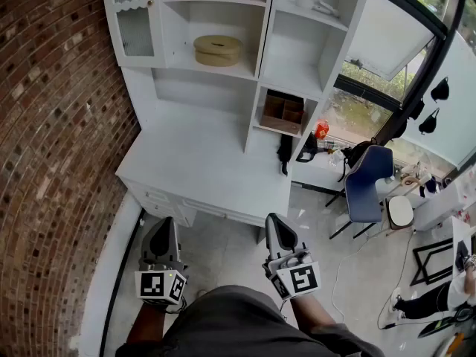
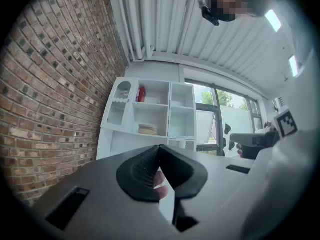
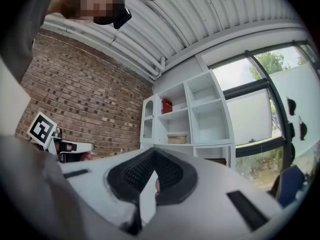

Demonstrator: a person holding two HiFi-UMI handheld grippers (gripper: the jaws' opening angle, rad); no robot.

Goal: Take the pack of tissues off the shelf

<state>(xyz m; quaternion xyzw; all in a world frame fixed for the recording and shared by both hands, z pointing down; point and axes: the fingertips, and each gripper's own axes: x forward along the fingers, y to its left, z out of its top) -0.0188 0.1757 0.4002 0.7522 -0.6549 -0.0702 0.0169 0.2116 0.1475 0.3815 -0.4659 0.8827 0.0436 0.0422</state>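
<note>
Facing the white shelf (image 1: 262, 36) from well apart.
Left gripper (image 1: 165, 224) and right gripper (image 1: 274, 219) are both clenched, empty.

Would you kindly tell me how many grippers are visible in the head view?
2. The left gripper is at lower left, the right gripper at lower middle, both short of the white desk; none seems hidden.

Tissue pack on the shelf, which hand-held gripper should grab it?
Probably left: both are shut, but the left hand-held gripper points more squarely at the tissue pack than the right hand-held gripper.
</note>
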